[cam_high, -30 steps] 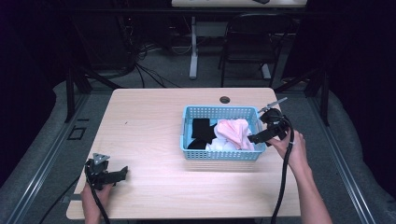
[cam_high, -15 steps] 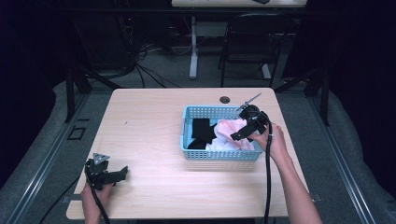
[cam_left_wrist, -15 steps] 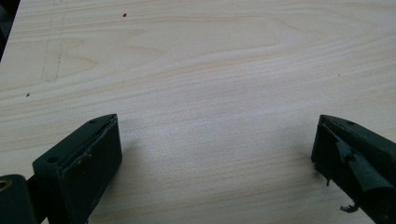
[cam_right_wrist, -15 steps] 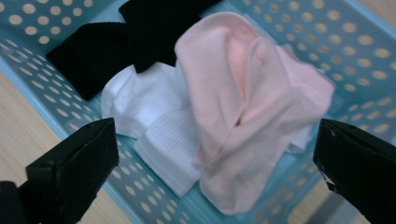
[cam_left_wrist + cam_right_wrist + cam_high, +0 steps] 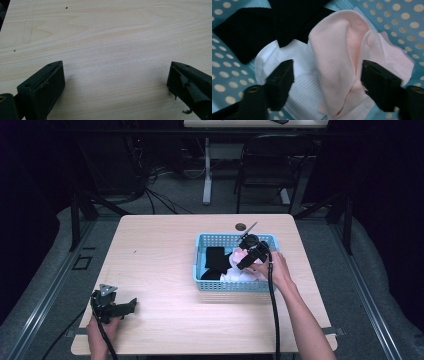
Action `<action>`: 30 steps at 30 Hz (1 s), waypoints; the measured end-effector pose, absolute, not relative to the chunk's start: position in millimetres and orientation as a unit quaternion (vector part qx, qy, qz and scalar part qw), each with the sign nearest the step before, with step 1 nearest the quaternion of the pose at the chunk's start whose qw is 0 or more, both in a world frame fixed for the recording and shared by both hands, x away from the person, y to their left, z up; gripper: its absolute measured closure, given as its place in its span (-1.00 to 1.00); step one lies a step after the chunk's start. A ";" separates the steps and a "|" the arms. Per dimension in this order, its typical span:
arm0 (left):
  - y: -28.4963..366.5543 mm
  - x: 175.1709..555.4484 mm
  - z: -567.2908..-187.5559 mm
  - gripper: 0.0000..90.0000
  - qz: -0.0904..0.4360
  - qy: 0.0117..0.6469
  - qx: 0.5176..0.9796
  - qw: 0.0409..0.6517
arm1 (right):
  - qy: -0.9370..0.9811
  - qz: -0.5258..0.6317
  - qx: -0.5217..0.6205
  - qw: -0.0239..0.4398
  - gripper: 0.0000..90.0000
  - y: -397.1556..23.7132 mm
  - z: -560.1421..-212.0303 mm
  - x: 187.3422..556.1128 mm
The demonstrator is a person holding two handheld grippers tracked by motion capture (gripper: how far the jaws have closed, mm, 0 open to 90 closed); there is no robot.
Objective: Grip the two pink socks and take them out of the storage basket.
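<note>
Right gripper (image 5: 327, 75) is spread inside the blue basket (image 5: 201, 270), jaws straddling a pink cloth (image 5: 337, 57) lying on white cloth (image 5: 299, 85); black cloth (image 5: 262, 27) lies beyond, partly cut off. Left gripper (image 5: 115, 82) rests spread on the table (image 5: 160, 250), holding nothing.

The high view looks forward and down from above the person's side, taking in the whole table (image 5: 165, 250), the blue basket (image 5: 235, 285) right of centre and the dark floor beyond. The left gripper view sits low and close on the left tool (image 5: 115, 82), facing bare wood grain between its spread jaws. The right gripper view rides the right tool (image 5: 327, 82), aimed steeply down into the basket, very near the pink cloth (image 5: 337, 57). High and right views share the basket's contents; high and left share the tabletop.
</note>
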State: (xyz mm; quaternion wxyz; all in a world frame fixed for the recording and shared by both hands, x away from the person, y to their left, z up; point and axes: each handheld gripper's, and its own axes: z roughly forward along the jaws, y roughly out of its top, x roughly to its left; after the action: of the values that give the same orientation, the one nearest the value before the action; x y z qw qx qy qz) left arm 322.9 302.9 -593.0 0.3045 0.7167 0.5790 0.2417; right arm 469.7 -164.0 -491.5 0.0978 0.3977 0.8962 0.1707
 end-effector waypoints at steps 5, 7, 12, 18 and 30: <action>302.9 322.8 -593.0 -0.96 0.242 0.579 0.717 0.305 | 0.901 0.130 0.399 0.109 0.13 -152.4 -499.3 476.5; 302.7 322.6 -592.9 -0.96 0.242 0.578 0.717 0.304 | 0.900 0.116 0.406 0.109 0.22 -150.0 -502.0 478.8; 302.8 322.6 -592.9 -0.96 0.242 0.578 0.717 0.305 | 0.897 0.116 0.414 0.106 0.77 -147.8 -504.4 478.5; 302.7 322.5 -592.9 -0.95 0.243 0.577 0.717 0.305 | 0.885 0.139 0.437 0.081 0.92 -155.7 -495.8 478.5; 302.9 322.7 -592.8 -0.96 0.242 0.578 0.718 0.305 | 0.876 0.195 0.437 0.055 0.92 -177.3 -453.8 479.9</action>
State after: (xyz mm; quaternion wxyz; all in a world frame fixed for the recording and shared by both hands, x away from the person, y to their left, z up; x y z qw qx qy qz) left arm 322.7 302.9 -592.8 0.3049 0.7176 0.5777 0.2415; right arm 479.9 -177.3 -453.8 0.0549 0.4372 0.8763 0.1948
